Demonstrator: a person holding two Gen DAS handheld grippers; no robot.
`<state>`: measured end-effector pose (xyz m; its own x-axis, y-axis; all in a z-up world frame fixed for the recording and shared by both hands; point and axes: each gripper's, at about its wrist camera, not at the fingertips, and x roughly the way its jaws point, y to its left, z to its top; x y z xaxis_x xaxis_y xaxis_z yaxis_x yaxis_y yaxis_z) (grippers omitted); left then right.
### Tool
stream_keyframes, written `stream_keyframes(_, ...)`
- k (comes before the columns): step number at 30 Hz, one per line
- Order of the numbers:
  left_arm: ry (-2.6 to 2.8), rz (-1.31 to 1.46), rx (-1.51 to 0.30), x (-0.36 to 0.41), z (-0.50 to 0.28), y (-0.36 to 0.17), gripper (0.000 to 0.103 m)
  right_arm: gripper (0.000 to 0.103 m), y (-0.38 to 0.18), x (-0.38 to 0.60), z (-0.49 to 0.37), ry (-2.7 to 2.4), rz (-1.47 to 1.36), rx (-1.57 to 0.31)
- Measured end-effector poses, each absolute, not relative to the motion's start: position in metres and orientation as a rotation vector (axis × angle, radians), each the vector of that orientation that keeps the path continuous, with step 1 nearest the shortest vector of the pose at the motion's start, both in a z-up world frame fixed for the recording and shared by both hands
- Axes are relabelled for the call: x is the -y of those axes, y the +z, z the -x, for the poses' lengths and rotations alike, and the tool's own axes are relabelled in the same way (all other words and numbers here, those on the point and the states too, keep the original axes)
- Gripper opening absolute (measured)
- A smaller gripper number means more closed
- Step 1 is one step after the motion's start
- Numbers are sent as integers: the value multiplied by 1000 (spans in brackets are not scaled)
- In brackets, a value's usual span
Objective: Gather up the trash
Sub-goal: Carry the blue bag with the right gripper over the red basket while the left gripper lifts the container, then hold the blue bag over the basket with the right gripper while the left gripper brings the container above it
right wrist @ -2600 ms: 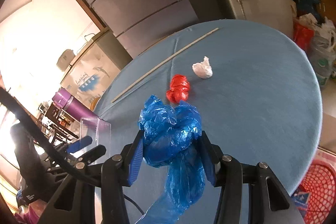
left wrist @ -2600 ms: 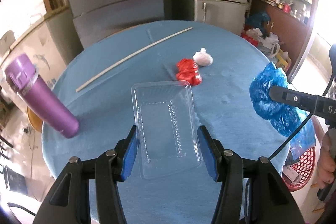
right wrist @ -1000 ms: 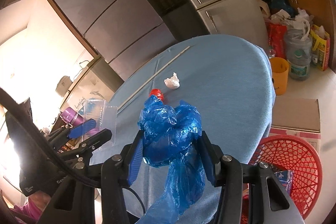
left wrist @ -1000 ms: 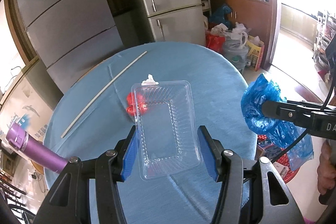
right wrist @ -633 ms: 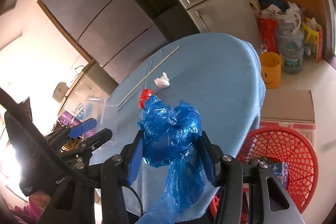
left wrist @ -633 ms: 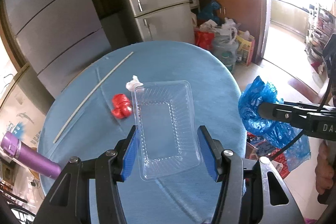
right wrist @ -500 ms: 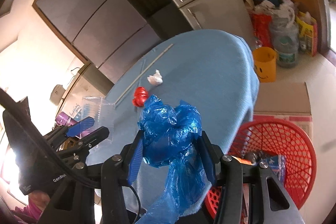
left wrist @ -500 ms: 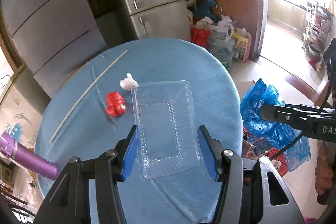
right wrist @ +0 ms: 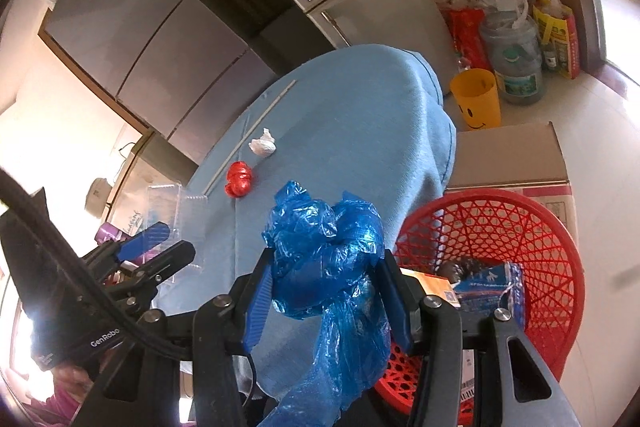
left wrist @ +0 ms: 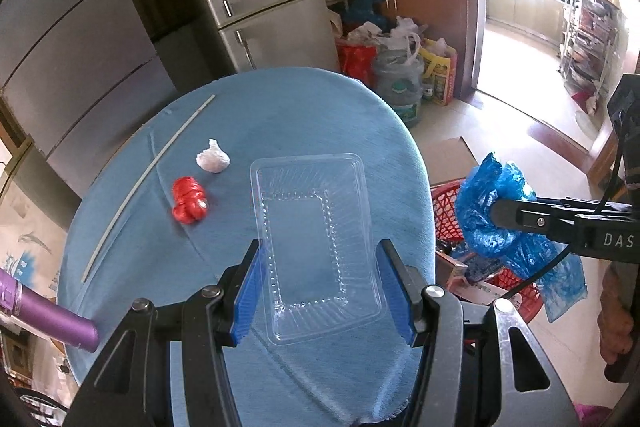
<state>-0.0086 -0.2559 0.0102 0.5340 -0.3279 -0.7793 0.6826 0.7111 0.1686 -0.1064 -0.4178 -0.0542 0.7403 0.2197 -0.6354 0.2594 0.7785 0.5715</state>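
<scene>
Right wrist view: red basket (right wrist: 520, 227) now sits below my right gripper (right wrist: 326, 301), fingers clamping the blue bag (right wrist: 328, 267); drop seems next. Left gripper (left wrist: 320, 291) fingers grip the clear tray (left wrist: 316, 243) above the desk (left wrist: 304, 115).

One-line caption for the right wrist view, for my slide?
Right tongs clamp a crumpled blue plastic bag beside the red mesh basket, at the blue-clothed table's edge.

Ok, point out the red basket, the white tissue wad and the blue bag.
red basket (right wrist: 520, 211), right wrist view, far rim.
white tissue wad (left wrist: 213, 159), left wrist view, its middle.
blue bag (right wrist: 324, 259), right wrist view, crumpled bulk between fingers.
</scene>
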Motion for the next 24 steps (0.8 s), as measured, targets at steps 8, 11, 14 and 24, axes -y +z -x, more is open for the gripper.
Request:
stream_keyframes(8,-655,-511,-803,262,16,7,57,53,-57,421,110,-38,-702,-758)
stream_keyframes(11,-665,-512,-806,264,18,6,57,53,-57,422,111,-42,-706,-757)
stream_keyframes(14,-669,-518,-807,265,20,4,57,53,-57,423,112,-45,-713,-757)
stream_keyframes(24,-679,-527,-806,268,22,4,57,53,-56,424,116,-48,-716,-743)
